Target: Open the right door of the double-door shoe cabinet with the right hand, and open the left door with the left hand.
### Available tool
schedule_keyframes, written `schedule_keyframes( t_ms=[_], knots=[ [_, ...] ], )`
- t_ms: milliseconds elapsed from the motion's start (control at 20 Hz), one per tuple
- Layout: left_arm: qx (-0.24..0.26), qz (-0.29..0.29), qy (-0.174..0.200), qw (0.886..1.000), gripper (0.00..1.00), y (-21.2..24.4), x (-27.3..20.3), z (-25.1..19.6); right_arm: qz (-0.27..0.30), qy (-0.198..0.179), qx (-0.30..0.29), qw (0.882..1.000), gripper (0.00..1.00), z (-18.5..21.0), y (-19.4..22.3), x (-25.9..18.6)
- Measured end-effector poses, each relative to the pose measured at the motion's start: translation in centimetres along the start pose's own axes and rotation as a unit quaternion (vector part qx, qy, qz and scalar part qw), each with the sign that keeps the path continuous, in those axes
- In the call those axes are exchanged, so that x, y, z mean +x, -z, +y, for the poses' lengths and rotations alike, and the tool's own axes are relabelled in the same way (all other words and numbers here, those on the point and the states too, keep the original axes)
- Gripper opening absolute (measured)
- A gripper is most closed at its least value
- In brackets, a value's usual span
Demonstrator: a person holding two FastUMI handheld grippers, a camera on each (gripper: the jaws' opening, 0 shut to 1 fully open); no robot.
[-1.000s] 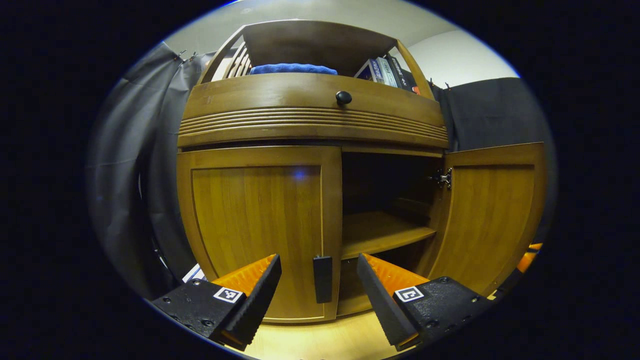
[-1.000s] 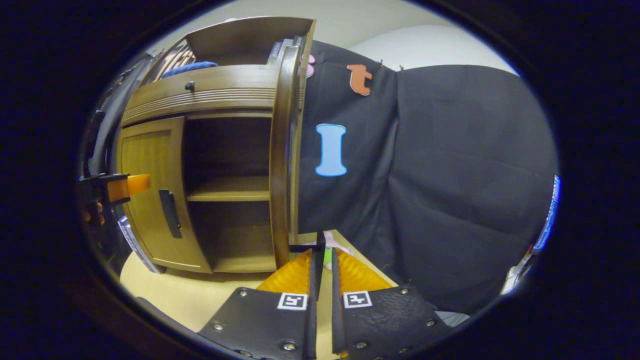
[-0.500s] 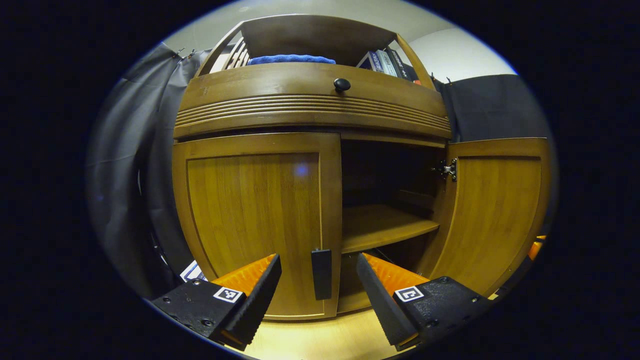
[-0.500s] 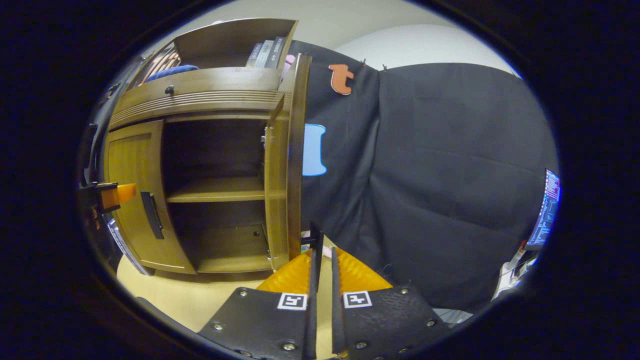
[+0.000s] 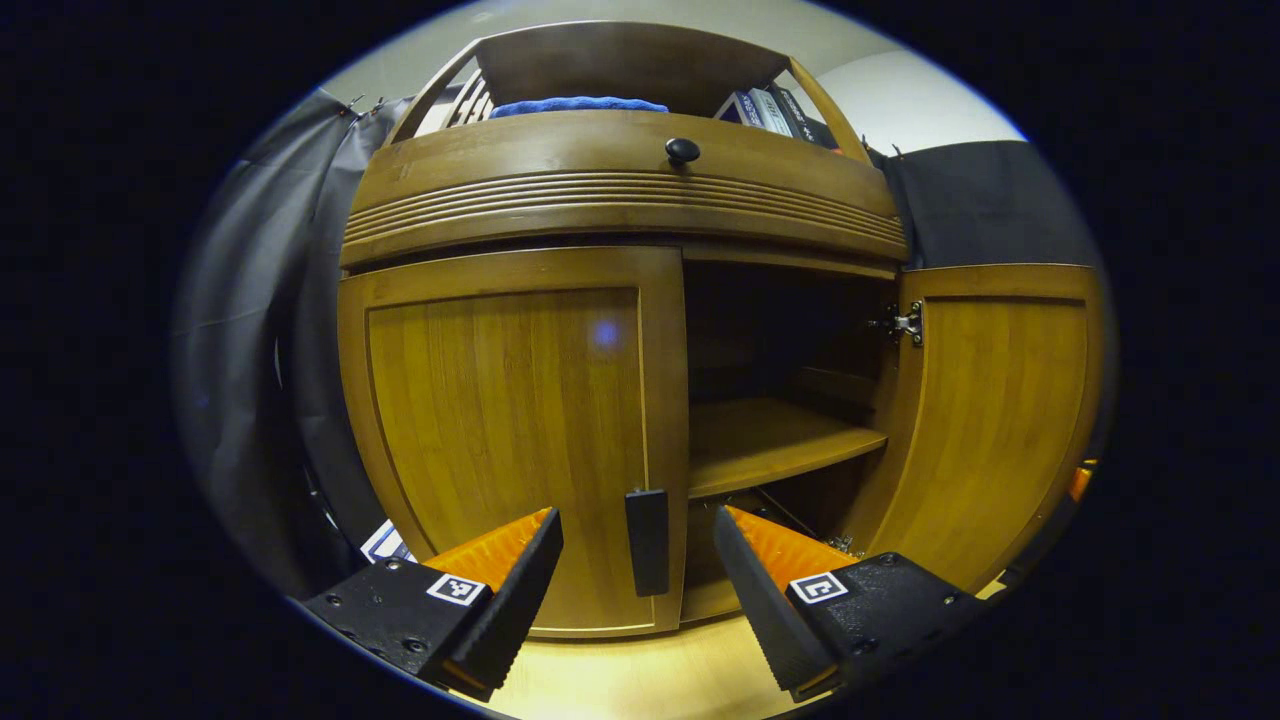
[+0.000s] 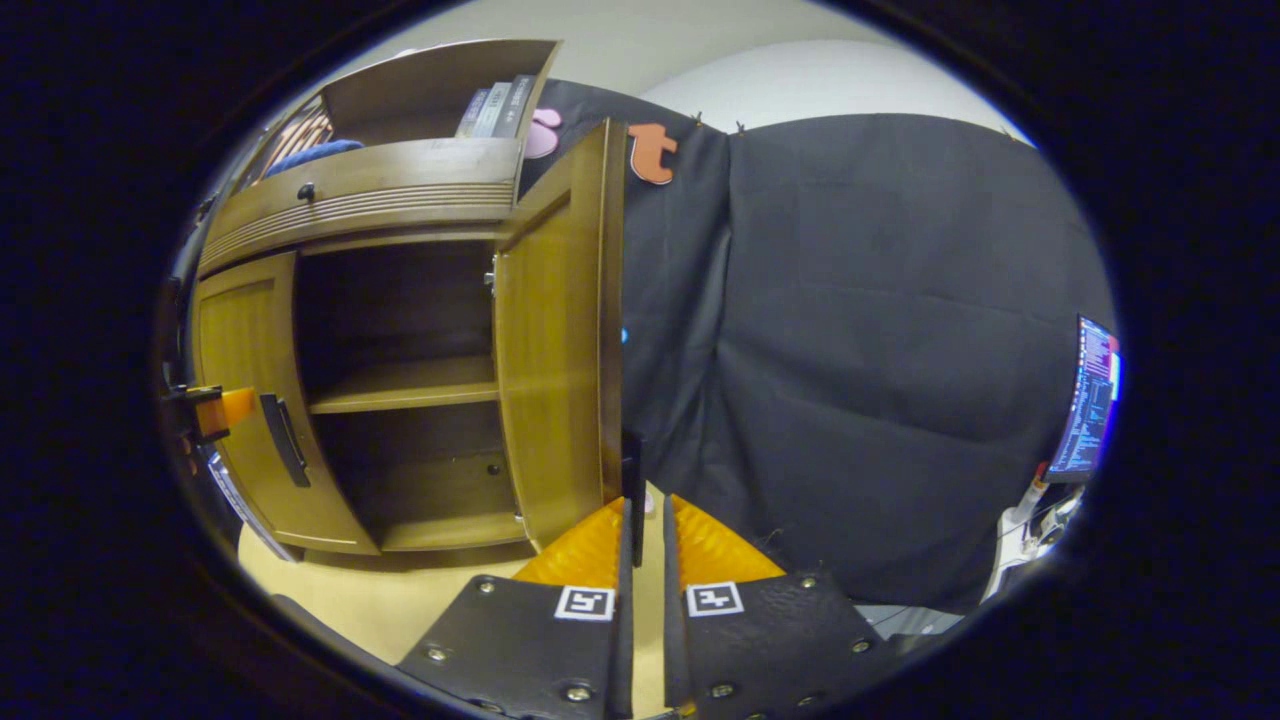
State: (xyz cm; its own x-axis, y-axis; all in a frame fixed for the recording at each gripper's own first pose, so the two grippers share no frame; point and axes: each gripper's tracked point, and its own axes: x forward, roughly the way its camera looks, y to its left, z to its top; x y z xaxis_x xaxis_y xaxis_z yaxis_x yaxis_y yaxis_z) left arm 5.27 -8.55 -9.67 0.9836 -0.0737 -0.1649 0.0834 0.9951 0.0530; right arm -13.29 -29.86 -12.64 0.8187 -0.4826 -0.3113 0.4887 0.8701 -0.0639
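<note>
Left gripper view
Left gripper: its two fingers are spread wide at the bottom of the view, holding nothing.
Left door handle: a dark upright bar that stands in the gap between the fingers; whether either finger touches it cannot be told.
Left door: closed, flush with the front of the shoe cabinet.
Right door: swung out wide, its inner face and a metal hinge on show.
Inside: a wooden shelf crosses the dark open half.
Above the doors: a curved ribbed front with a round dark knob; on top, a blue cloth and a few books.
Underfoot: a pale wooden surface under the cabinet.

Right gripper view
Right gripper: fingers drawn close together, pinching the right door handle, a thin dark bar at the door's free edge.
Right door: stands open, edge toward the camera, just above the fingers.
Left door: closed at the far left, its handle close beside the tip of the left gripper.
Backdrop: black cloth wall to the right of the cabinet, and a lit screen at the far right edge.
</note>
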Motion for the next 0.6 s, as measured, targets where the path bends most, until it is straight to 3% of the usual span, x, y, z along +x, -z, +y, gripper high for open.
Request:
schedule_keyframes(
  t_ms=[600],
  knots=[
    [-0.004,0.007,-0.002,1.000,0.93,0.9,1.0,0.2,0.001,0.034,-0.011,0.999,0.12,-1.4,0.0,0.5]
  ],
)
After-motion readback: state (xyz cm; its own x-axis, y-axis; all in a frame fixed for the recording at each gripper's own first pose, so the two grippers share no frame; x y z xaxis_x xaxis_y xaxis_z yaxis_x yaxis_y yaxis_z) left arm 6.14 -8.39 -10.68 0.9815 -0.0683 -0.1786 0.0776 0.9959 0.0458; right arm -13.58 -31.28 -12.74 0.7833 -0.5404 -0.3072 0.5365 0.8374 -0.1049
